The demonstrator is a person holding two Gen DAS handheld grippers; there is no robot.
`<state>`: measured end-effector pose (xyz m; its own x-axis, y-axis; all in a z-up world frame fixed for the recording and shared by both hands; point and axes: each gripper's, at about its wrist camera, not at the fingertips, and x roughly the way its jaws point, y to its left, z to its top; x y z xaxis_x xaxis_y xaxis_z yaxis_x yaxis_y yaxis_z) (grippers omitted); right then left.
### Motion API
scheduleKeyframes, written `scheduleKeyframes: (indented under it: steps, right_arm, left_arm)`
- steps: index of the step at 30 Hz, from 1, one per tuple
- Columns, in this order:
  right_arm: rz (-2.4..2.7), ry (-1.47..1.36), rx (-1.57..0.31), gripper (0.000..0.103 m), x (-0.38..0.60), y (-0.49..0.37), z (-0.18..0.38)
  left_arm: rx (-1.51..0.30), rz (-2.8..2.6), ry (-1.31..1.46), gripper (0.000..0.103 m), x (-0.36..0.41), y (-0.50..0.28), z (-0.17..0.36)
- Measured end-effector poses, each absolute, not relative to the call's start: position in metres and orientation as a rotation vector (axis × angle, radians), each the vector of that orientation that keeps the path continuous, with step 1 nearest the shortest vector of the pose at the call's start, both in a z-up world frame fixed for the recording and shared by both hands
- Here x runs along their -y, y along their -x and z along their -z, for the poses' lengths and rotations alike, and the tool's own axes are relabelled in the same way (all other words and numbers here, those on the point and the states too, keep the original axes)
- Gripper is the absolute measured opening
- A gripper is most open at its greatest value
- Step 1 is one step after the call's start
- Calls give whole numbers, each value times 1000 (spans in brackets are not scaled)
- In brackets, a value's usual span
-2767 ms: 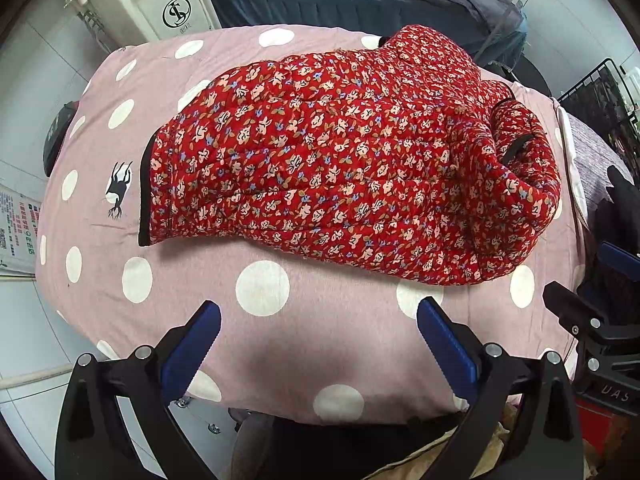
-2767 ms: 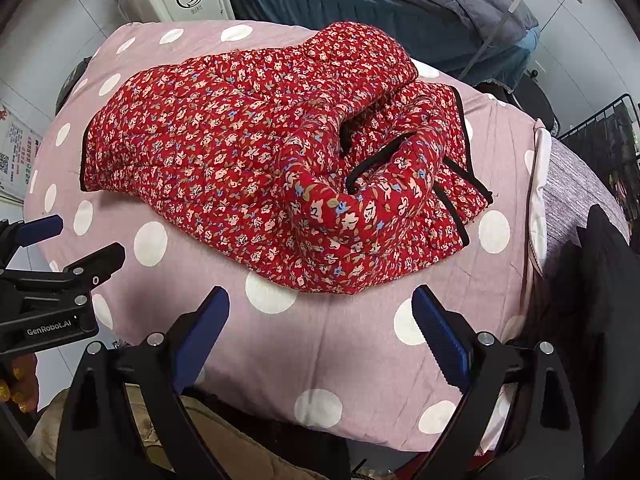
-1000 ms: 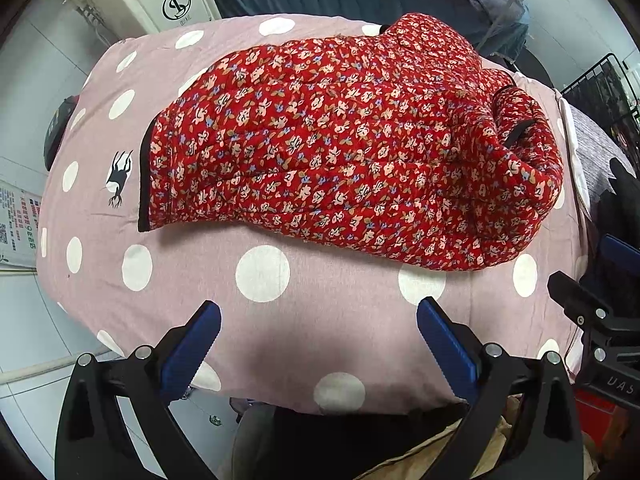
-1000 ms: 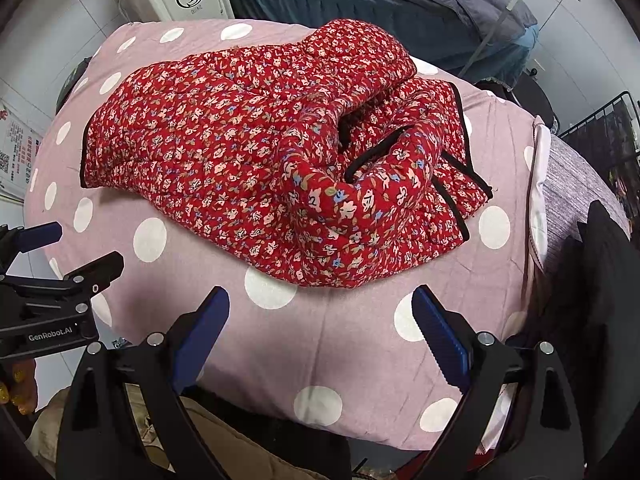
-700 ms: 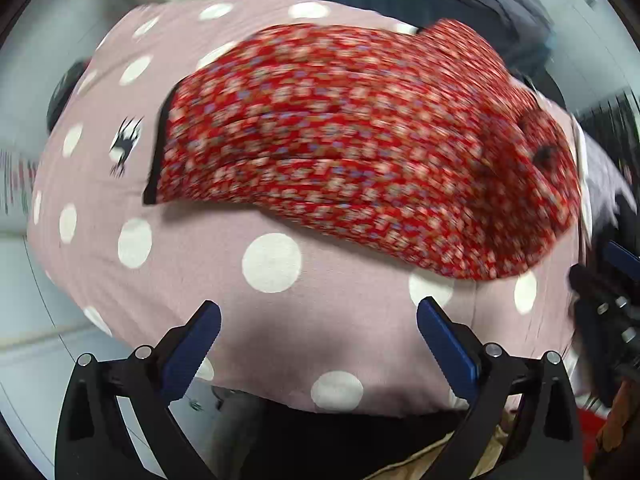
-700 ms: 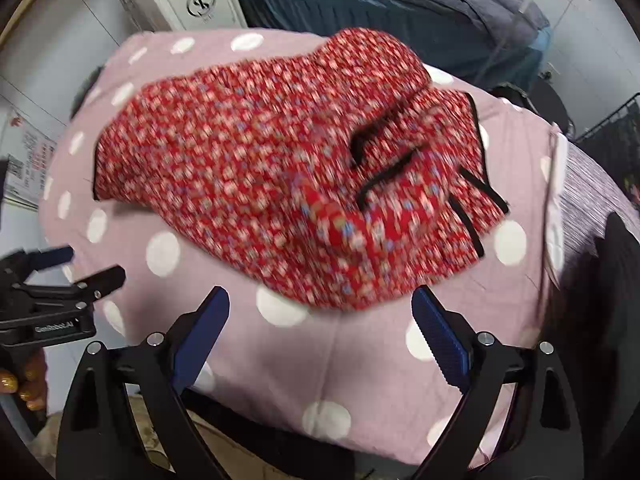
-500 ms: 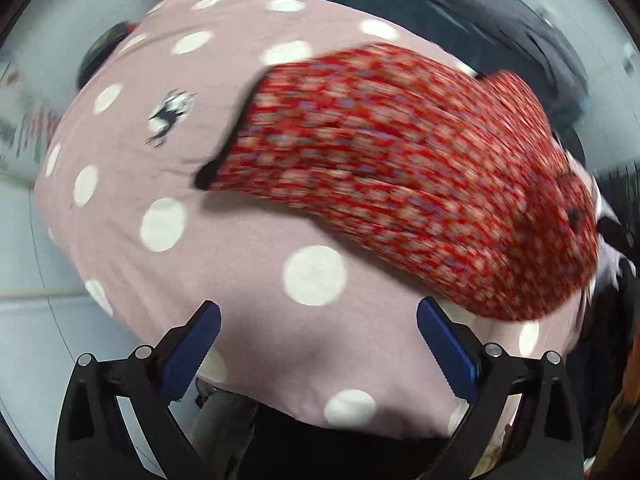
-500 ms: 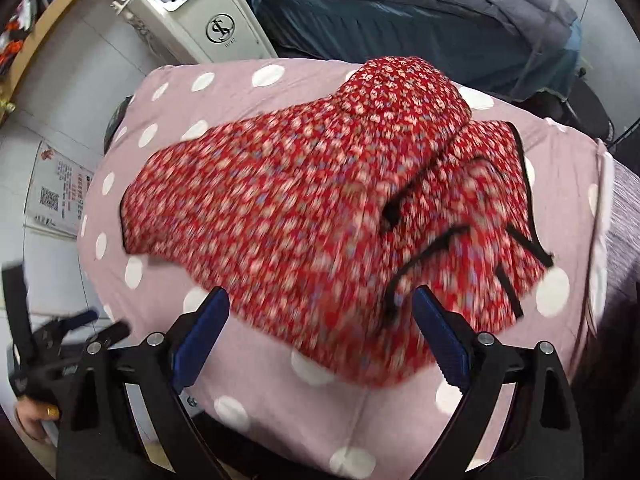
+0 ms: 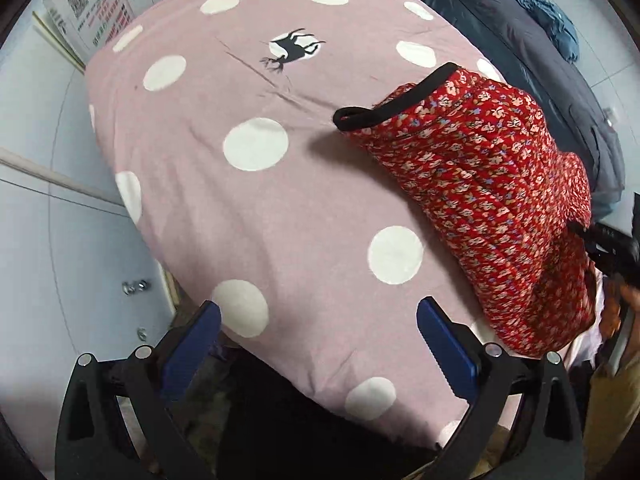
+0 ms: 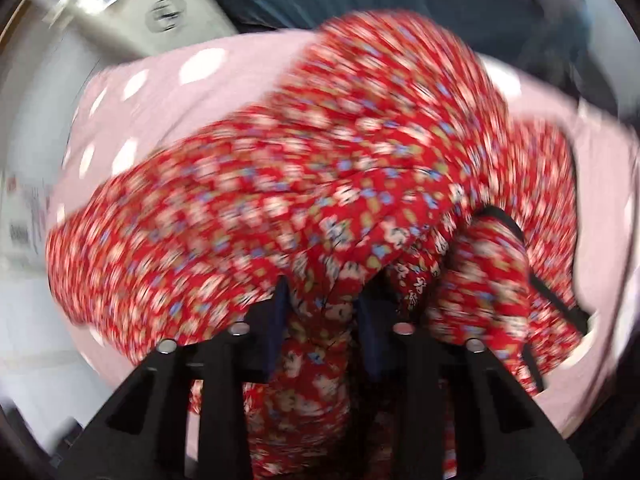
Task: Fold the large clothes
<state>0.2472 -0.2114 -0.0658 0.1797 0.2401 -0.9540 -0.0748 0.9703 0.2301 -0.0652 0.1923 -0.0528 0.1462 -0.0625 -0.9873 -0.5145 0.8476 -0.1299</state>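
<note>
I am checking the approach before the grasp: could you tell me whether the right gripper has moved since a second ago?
Yes. The right gripper has come in from the near edge of the polka-dot cover onto the red floral jacket, its jaws closing with a fold between them.

Pink polka-dot cover (image 9: 280, 208) with black deer print (image 9: 294, 49); white appliance (image 10: 160, 20) behind; dark bedding (image 9: 532, 52); poster (image 9: 90, 8) on wall.

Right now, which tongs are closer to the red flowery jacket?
Right. The right tongs are closing with a bunch of the red flowery jacket between them. The left tongs hang open over the bare pink spotted cover, off to the jacket's side.
</note>
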Motion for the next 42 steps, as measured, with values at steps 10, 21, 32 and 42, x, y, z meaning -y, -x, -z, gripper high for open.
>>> scheduleKeyframes:
  steps: [10,21,32,42]
  right_arm:
    - [-811,-18,-1406,23,166,-66,13]
    - [-692,-20,-1437,78,201,-25,-15]
    - [-591,38,-1210,89,123,-144,-79]
    - [-463,197,-1290,89,-3,-237,29]
  left_arm:
    - [-1280,-210,457,96,-173,-10,1]
    - [-1424,-217,416,96,-167,-8,44]
    - [-1511,-357,580,96,-207,55,98]
    - [-1618,-296,865,96,-208,112,156]
